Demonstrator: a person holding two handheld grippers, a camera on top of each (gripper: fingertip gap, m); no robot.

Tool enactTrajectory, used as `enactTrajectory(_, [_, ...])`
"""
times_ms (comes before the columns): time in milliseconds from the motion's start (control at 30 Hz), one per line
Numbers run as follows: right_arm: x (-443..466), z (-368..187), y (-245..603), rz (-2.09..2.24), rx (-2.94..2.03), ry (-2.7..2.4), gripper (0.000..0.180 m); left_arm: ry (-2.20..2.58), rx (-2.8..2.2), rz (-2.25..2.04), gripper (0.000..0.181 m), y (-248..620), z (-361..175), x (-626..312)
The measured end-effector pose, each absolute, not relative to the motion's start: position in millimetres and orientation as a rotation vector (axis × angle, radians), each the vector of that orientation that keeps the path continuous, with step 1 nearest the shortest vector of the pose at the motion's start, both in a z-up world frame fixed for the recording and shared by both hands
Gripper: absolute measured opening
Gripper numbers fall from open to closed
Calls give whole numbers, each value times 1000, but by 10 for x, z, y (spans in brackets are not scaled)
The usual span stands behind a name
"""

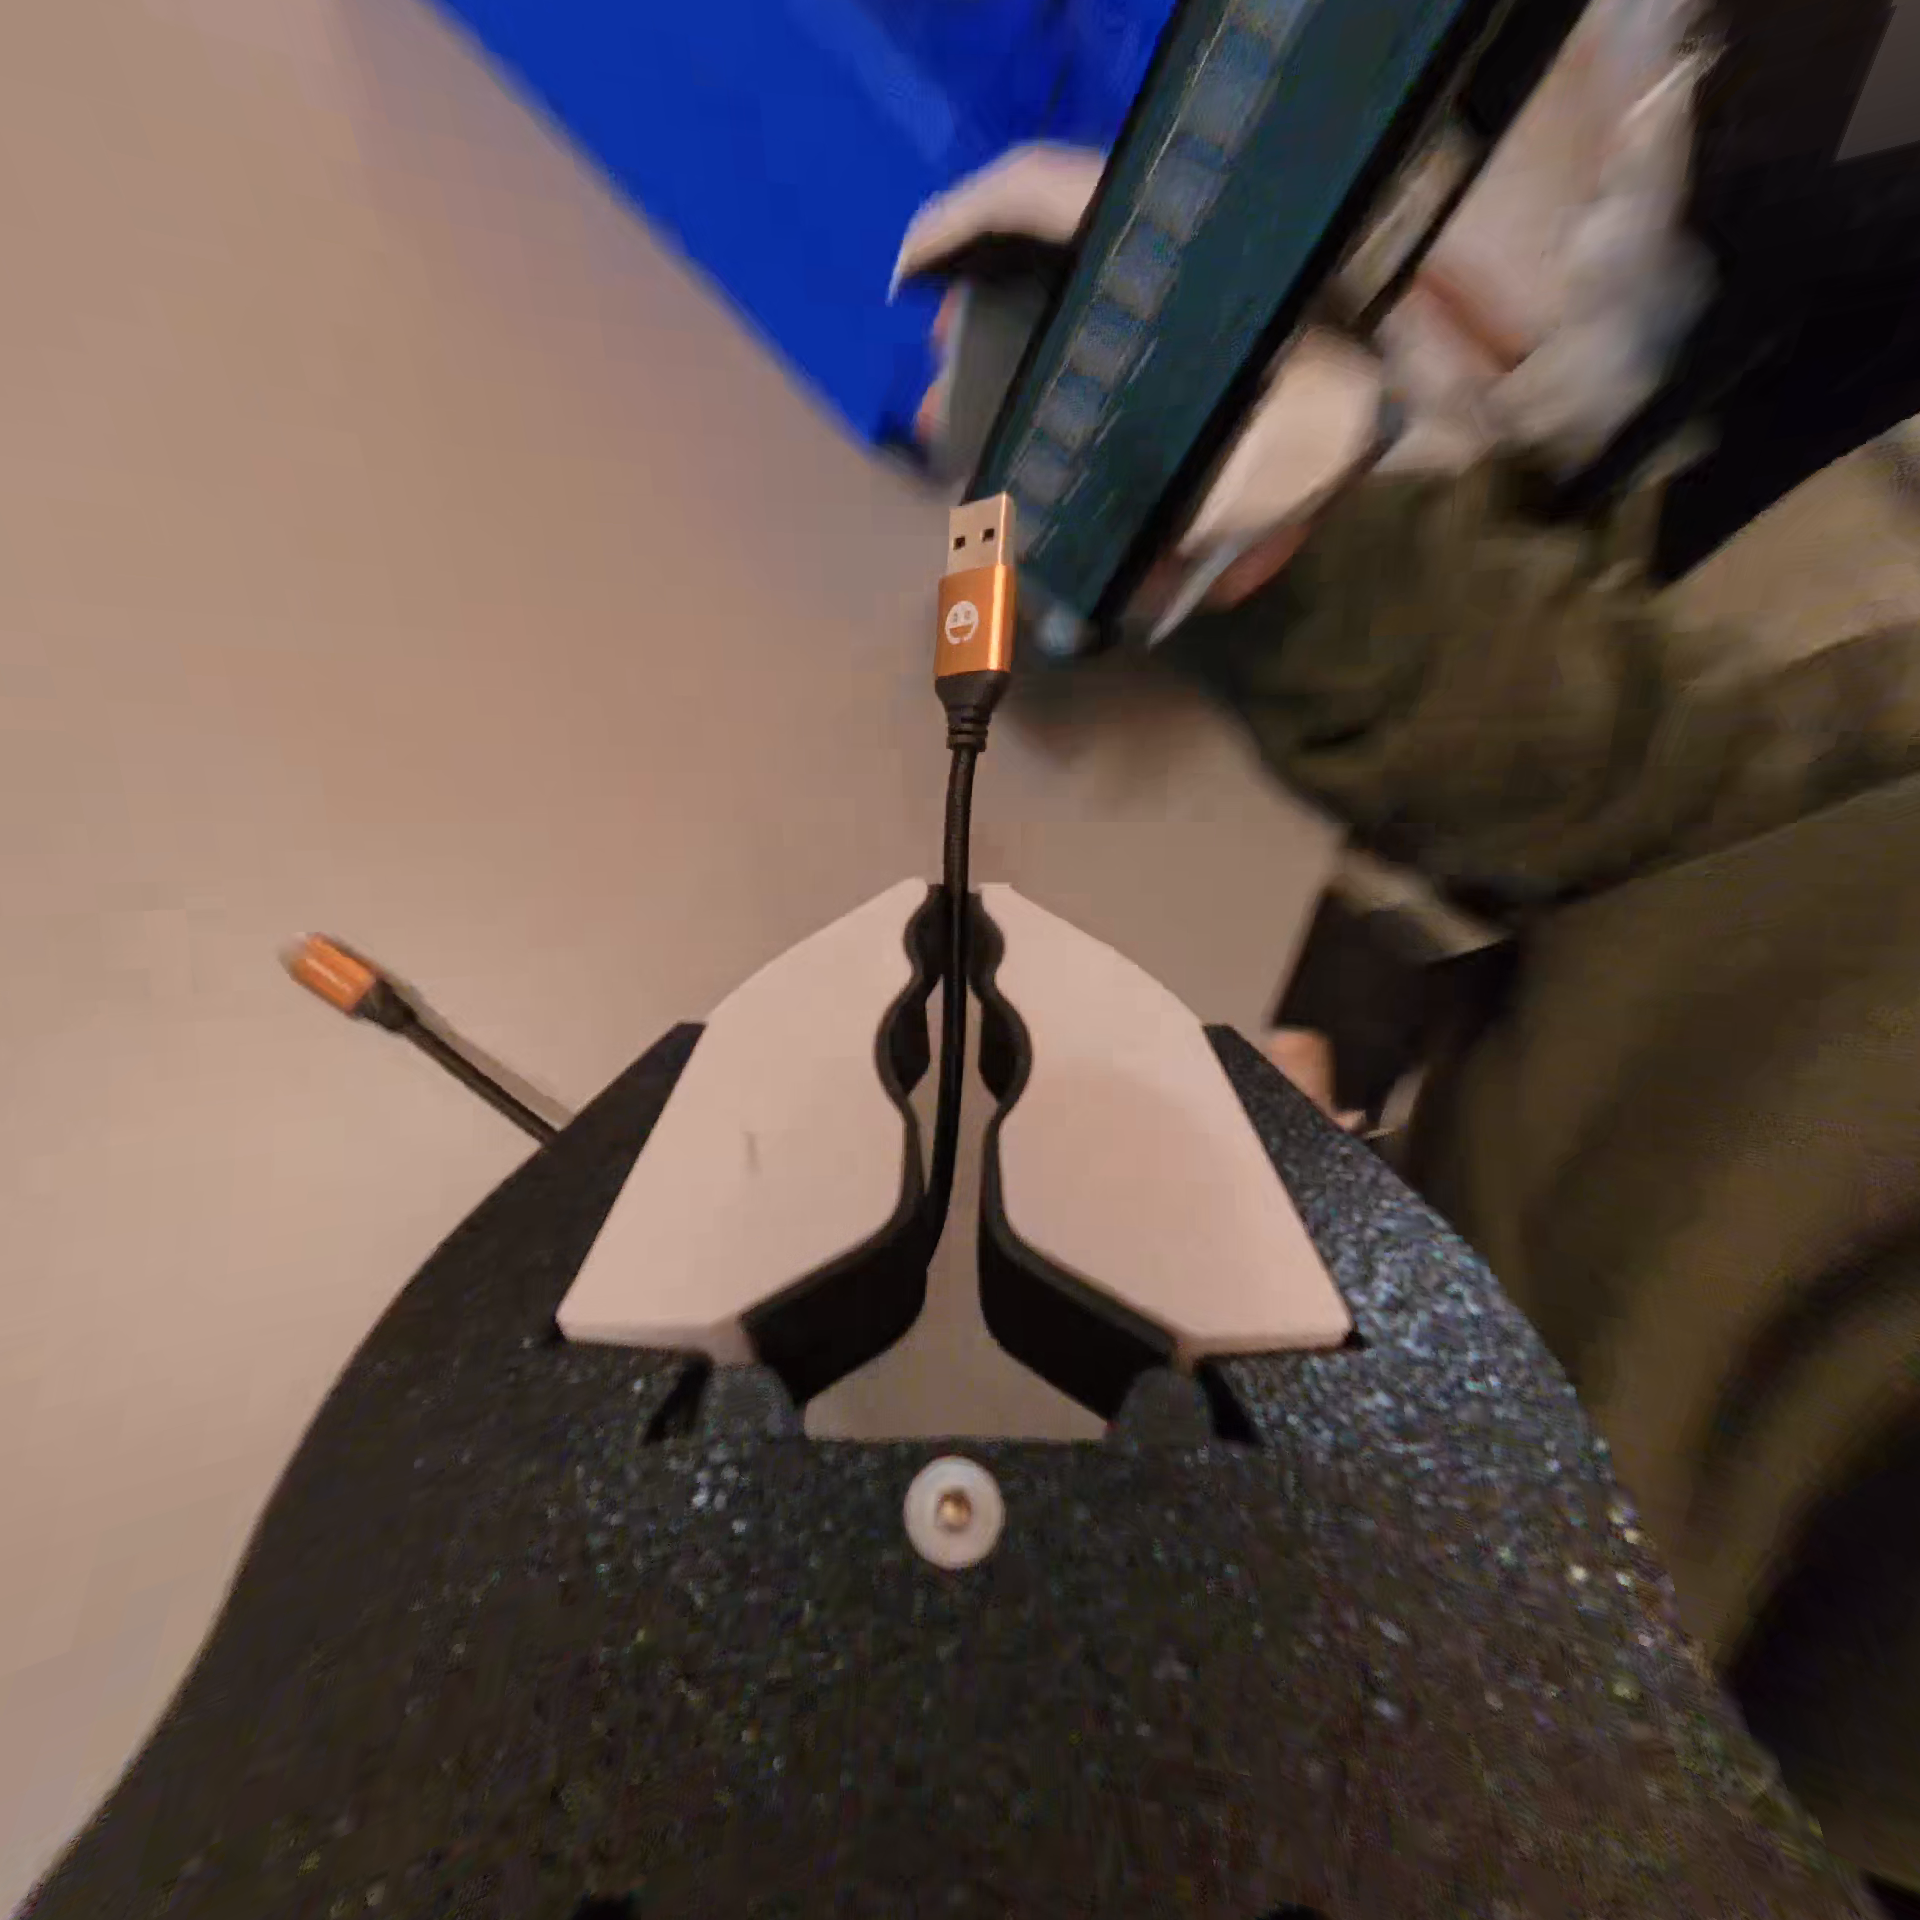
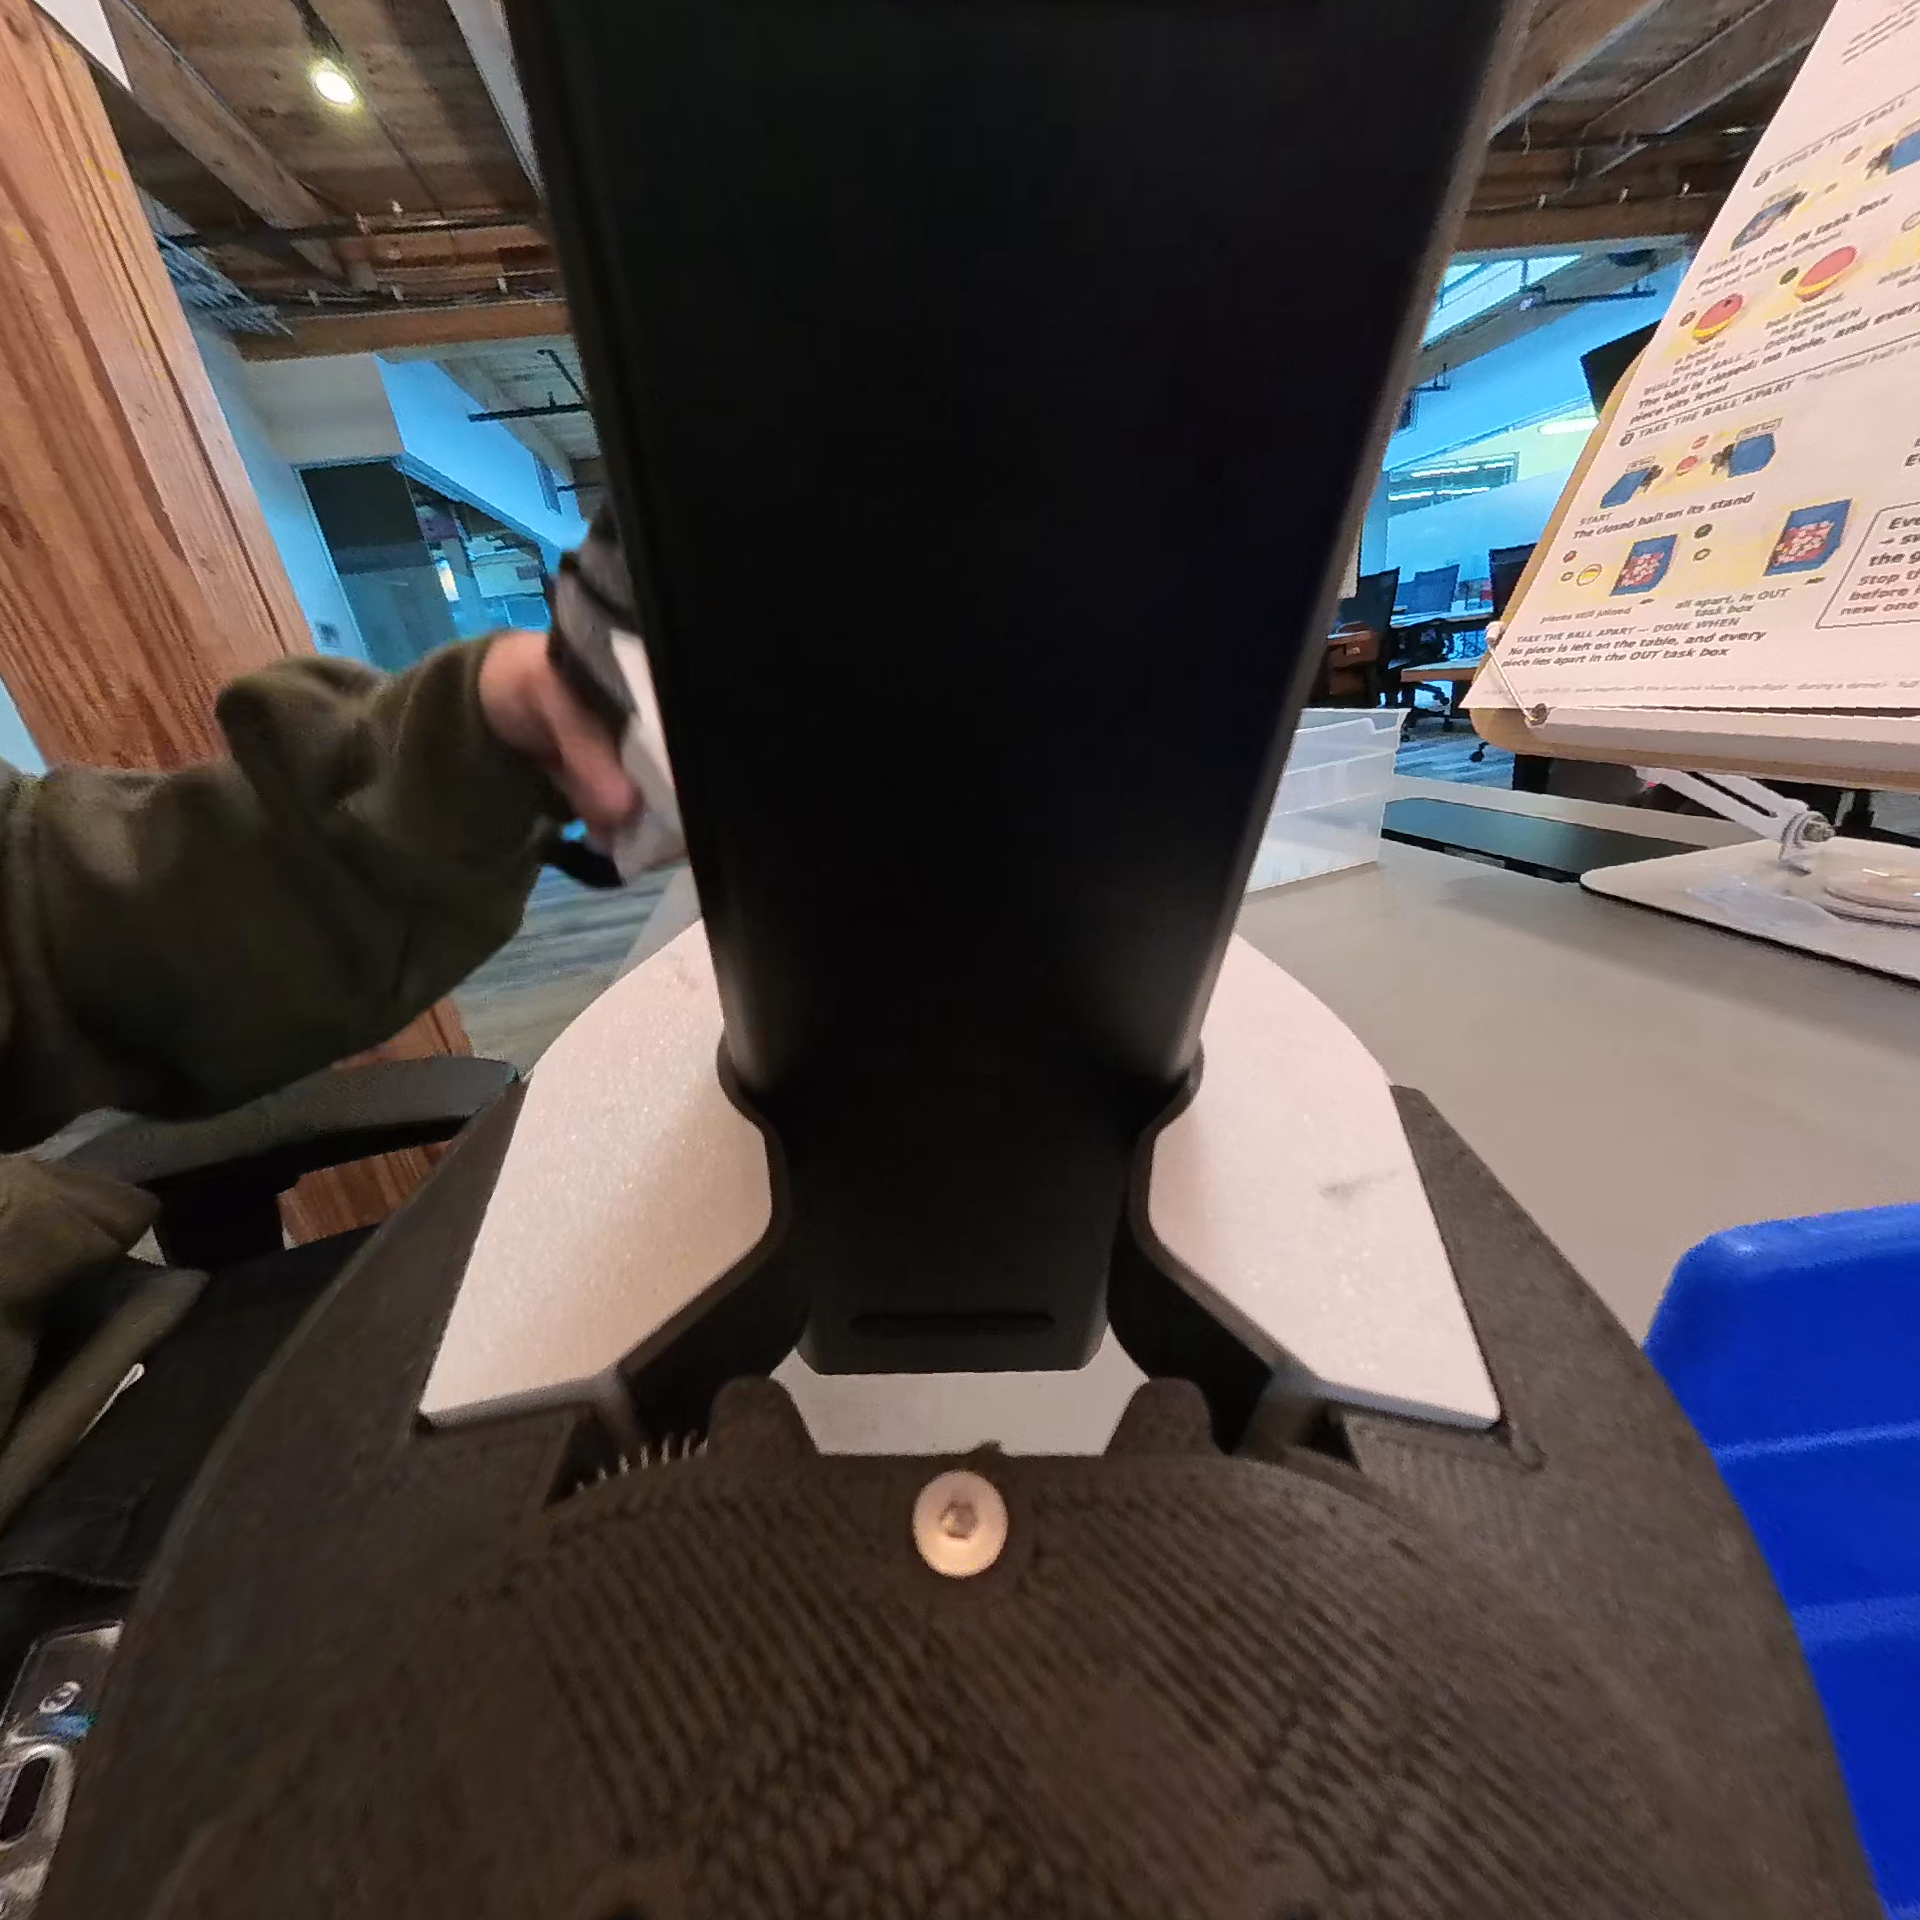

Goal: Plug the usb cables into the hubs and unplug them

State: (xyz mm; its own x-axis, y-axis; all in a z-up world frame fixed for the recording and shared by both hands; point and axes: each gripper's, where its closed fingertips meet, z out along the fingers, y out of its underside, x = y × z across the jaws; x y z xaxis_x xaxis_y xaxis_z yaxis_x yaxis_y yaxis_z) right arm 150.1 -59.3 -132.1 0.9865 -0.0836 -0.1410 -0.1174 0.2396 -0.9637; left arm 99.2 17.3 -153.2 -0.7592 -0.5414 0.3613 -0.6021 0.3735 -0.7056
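Note:
My left gripper [image 1: 956, 904] is shut on a black braided USB cable [image 1: 951, 997]. Its orange USB-A plug [image 1: 975, 597] sticks up past the fingertips, its metal tip just beside the lower end of a long dark hub [image 1: 1174, 312] with a row of ports. The cable's other orange plug [image 1: 330, 968] hangs out at the left. My right gripper [image 2: 961, 1049] is shut on that same black hub [image 2: 997, 540], which fills the middle of the right wrist view and hides the fingertips. The plug stands outside the ports.
A blue bin [image 1: 790, 177] sits on the beige table [image 1: 312, 520]; it also shows in the right wrist view [image 2: 1808, 1507]. A person's hand and olive sleeve [image 2: 312, 862] are at the left. An instruction sheet on a stand [image 2: 1725, 416] and clear containers [image 2: 1320, 790] stand at the back right.

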Motion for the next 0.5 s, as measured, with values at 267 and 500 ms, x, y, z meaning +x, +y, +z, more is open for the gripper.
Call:
enactTrajectory(267, [1501,-1317,-598,28,-1325,175,74,-1940,1070,1514,3,450,-844,1200])
enactTrajectory(500, [1503,-1313,-605,26,-1320,176,74,-2426,1215,1069,4,765,-2194,1628])
